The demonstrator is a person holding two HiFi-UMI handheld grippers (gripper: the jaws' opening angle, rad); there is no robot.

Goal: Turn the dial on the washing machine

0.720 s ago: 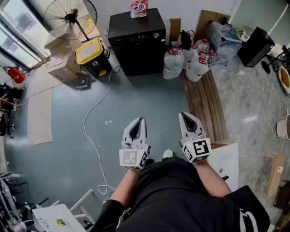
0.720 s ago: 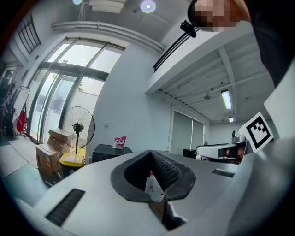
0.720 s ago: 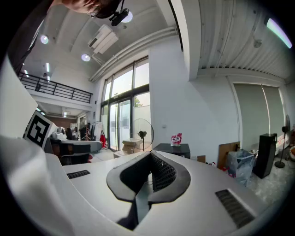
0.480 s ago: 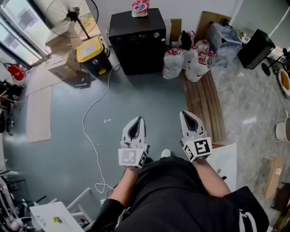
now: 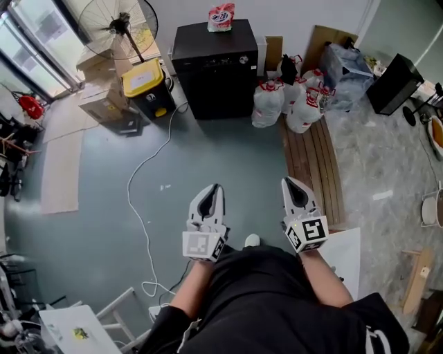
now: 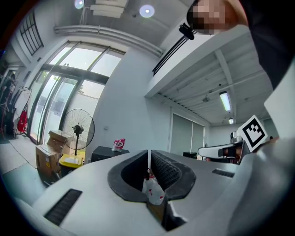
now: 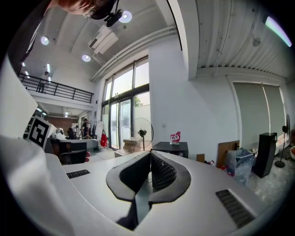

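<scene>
The black washing machine (image 5: pixel 216 66) stands against the far wall, with a small silver dial (image 5: pixel 243 60) on its front panel and a pink-and-white packet (image 5: pixel 221 16) on top. It also shows far off in the left gripper view as the washing machine (image 6: pixel 108 153) and in the right gripper view as the washing machine (image 7: pixel 171 149). My left gripper (image 5: pixel 213 188) and right gripper (image 5: pixel 288 181) are held side by side in front of the person's body, far short of the machine. Both are shut with nothing between the jaws.
A yellow-lidded bin (image 5: pixel 147 86), cardboard boxes (image 5: pixel 102 104) and a standing fan (image 5: pixel 121 24) are left of the machine. Tied white bags (image 5: pixel 287 102) and a wooden pallet (image 5: pixel 315 162) lie to its right. A white cable (image 5: pixel 145 193) trails across the grey floor (image 5: pixel 104 207).
The view has shifted forward a little; the machine sits lower in the picture. Both grippers keep their pose, shut and side by side.
</scene>
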